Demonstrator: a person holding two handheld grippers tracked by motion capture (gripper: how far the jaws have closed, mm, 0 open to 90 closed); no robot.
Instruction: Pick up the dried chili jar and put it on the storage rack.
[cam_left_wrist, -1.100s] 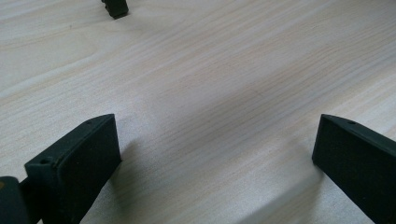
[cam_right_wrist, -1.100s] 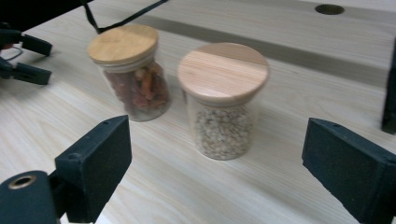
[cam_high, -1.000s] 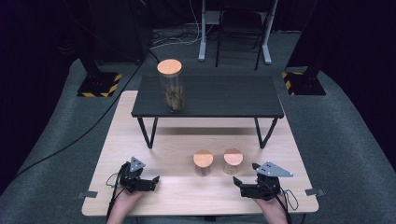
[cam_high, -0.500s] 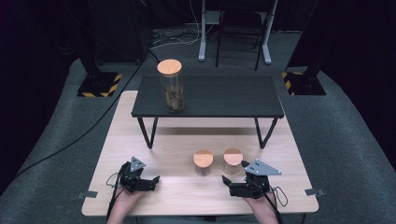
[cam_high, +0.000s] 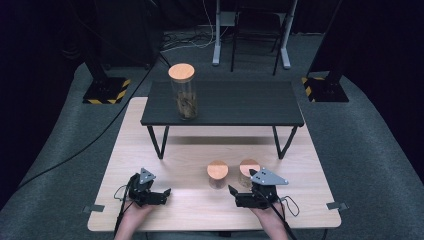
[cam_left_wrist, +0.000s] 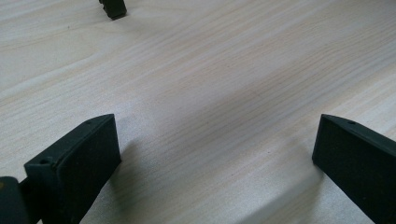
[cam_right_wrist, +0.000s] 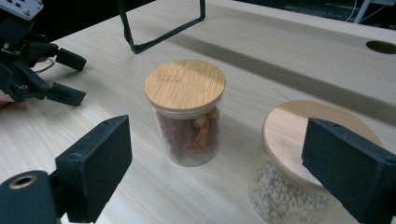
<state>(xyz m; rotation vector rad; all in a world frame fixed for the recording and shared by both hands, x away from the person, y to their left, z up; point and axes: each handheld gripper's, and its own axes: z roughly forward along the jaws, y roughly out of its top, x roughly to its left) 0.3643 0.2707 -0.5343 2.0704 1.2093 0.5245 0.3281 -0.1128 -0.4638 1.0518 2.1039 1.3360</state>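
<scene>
- My right gripper (cam_high: 233, 196) sits low over the wooden table (cam_high: 190, 150), just on my side of the jar of reddish sticks (cam_high: 217, 173), and its jaws stand wide with nothing between the pads.
- Through the right gripper view, that jar of reddish sticks (cam_right_wrist: 186, 112) stands upright ahead of my jaws, roughly midway between them, its round wooden lid on and its glass wall showing orange-red pieces inside.
- The jar of pale grains (cam_right_wrist: 299, 168) stands just right of the jar of reddish sticks, close but apart from it; my right-hand jaw crosses in front of its wooden lid, and I cannot tell whether the pad touches it.
- In the high view, the jar of pale grains (cam_high: 248, 170) lies beside the jar of reddish sticks, partly under the grey plate of my right gripper.
- My left gripper (cam_high: 164, 194) rests well to the left of the jar of reddish sticks, near the table's front edge, jaws spread wide over bare wood with nothing in them.
- The right gripper view also catches my left gripper (cam_right_wrist: 70, 79) off to the left of the jar of reddish sticks.
- Beyond the jar of reddish sticks stands a low black table (cam_high: 235, 105) on thin legs, and a tall glass jar (cam_high: 183, 92) with a wooden lid stands on its left part.
</scene>
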